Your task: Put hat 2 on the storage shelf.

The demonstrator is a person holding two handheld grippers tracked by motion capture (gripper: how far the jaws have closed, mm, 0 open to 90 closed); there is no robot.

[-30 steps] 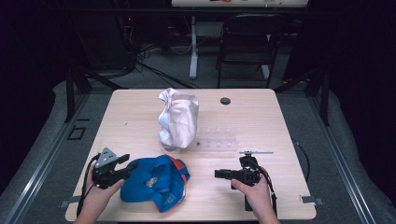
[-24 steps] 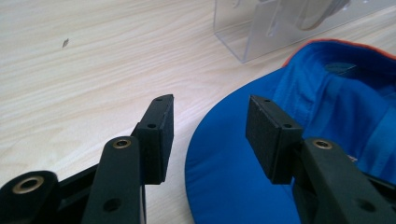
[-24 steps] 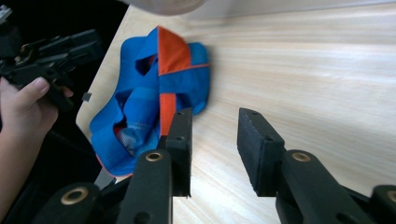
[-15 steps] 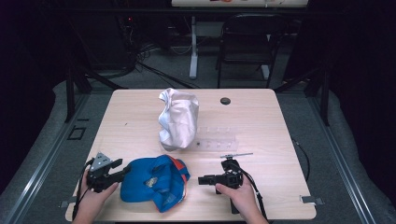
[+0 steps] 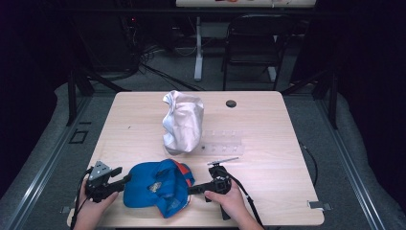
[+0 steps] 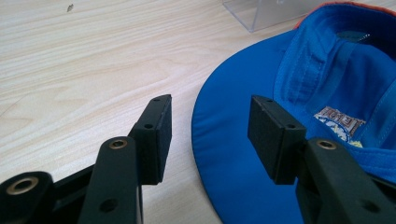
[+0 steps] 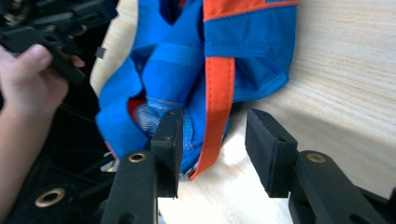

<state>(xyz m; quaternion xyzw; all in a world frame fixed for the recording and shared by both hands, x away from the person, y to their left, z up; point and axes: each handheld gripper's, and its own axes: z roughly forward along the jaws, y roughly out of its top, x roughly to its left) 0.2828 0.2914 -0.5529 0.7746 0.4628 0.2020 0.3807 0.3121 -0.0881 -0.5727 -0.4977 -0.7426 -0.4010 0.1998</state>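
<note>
A blue cap [image 5: 158,187] with orange trim lies upside down near the table's front edge. My left gripper [image 5: 125,180] is at the cap's left, open, and its jaws have just opened a little further. In the left gripper view the brim's edge [image 6: 233,154] lies between the pads of the left gripper [image 6: 210,135], untouched. My right gripper [image 5: 192,190] is at the cap's right side, open, and its jaws have just been opening. In the right gripper view the cap's orange strap [image 7: 215,98] runs between the jaws of the right gripper [image 7: 212,149], which do not press on it.
A crumpled white bag [image 5: 182,122] stands mid-table. A clear plastic tray [image 5: 222,142] lies to its right, just behind the cap. A small black disc [image 5: 231,103] sits near the far edge. The table's front edge [image 5: 191,224] is close to both hands.
My right gripper has moved left up to the cap's right side, and its jaws stand wider. The left gripper has shifted slightly towards the front edge. The cap lies as before.
</note>
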